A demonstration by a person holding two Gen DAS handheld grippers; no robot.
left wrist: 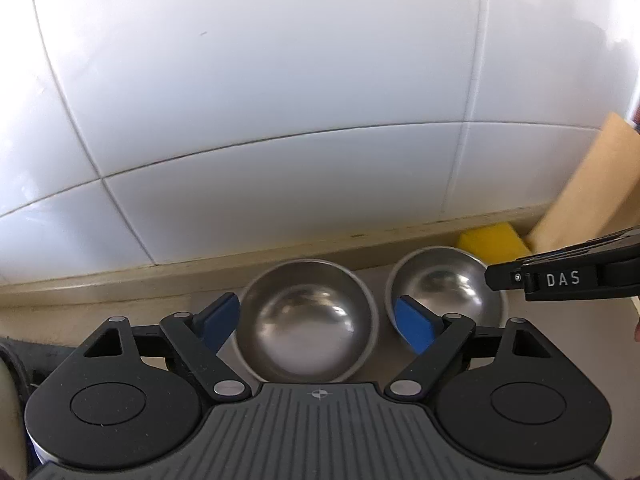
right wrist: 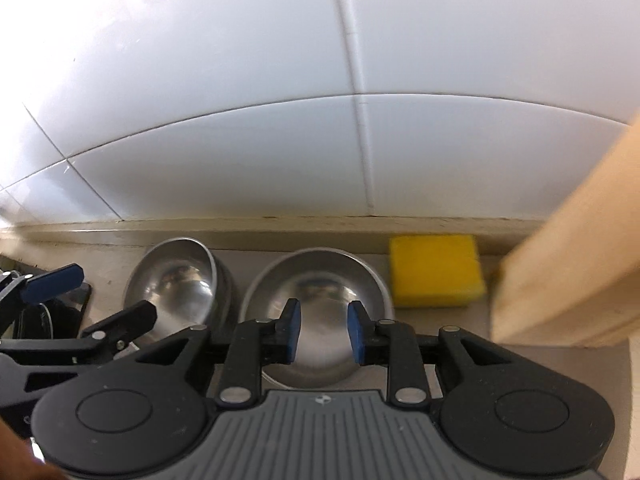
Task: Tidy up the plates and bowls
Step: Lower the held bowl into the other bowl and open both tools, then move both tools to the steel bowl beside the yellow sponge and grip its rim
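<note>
A: Bowls?
B: Two steel bowls (right wrist: 320, 312) (right wrist: 176, 280) side by side on the table (right wrist: 240, 254), by the tiled wall.
A: Tools?
B: Left tool (left wrist: 316, 320) wide open, empty. Right tool (right wrist: 324, 332) slightly parted, gripping nothing.

kitchen | white tiled wall (left wrist: 280, 80) | steel bowls (left wrist: 306, 322) | sponge (right wrist: 436, 270)

Two round stainless-steel bowls sit side by side near the back edge of the beige counter (right wrist: 560, 364): the left bowl (right wrist: 176, 280) and the right bowl (right wrist: 320, 284). A yellow rectangular sponge (right wrist: 436, 276) lies just right of them, beside a pale wooden board (right wrist: 572, 264). The right gripper (right wrist: 324, 334), blue-padded, hangs above the right bowl with a narrow empty gap between its pads, and the left gripper (right wrist: 92, 296) stands spread at the left edge.
</note>
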